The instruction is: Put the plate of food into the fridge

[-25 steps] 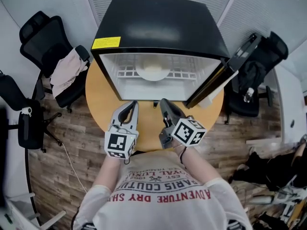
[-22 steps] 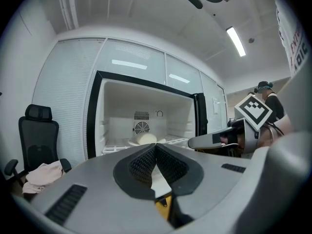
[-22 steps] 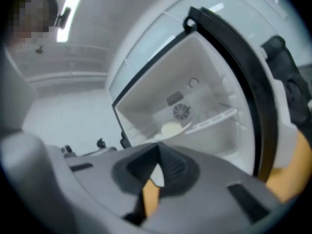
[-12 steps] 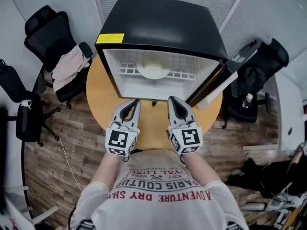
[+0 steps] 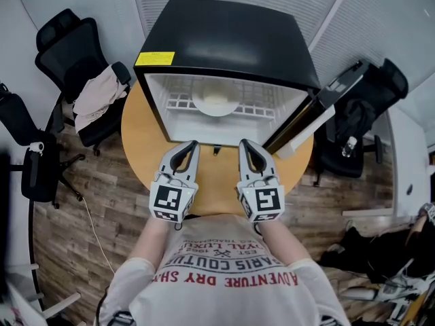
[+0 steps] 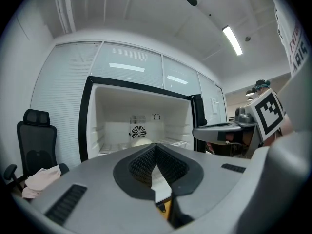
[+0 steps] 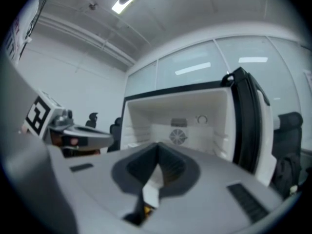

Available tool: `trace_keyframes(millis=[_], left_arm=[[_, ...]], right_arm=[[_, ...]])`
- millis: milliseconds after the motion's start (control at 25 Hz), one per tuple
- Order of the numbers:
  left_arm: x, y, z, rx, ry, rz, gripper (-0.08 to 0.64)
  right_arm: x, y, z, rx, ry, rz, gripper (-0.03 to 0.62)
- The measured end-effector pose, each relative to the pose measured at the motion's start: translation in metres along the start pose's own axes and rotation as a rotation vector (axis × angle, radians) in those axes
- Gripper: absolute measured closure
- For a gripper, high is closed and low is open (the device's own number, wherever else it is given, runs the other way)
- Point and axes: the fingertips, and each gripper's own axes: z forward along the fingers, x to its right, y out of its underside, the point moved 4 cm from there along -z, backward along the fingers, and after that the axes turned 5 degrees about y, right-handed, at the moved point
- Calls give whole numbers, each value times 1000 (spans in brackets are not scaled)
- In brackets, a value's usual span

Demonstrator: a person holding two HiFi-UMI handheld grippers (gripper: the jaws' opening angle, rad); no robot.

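A black mini fridge (image 5: 224, 36) stands open on a round wooden table (image 5: 143, 141). The plate of food (image 5: 215, 102) rests on the white wire shelf inside, and its pale top shows above the jaws as the plate (image 6: 140, 141) in the left gripper view. My left gripper (image 5: 192, 144) and right gripper (image 5: 242, 142) hover side by side over the table just in front of the fridge opening. Both point at the fridge, are shut and hold nothing. In each gripper view the jaws meet with nothing between them, at the left gripper (image 6: 156, 146) and the right gripper (image 7: 157, 146).
The fridge door (image 5: 304, 119) swings out to the right. A black office chair (image 5: 64, 49) draped with a pinkish garment (image 5: 95, 97) stands left of the table. Another chair (image 5: 363, 97) with a dark bag sits behind the door. The table's near edge is at my torso.
The right gripper has turned from a slanted pose to point straight at the fridge, parallel to the left gripper. The left gripper has barely moved. The plate stays on the shelf.
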Motion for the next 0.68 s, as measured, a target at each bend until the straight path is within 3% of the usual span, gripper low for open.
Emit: trace_keyframes(millis=[680], left_arm=[[-3, 1, 12, -9, 6, 20, 526]], right_arm=[[2, 10, 9, -46, 0, -13, 565]])
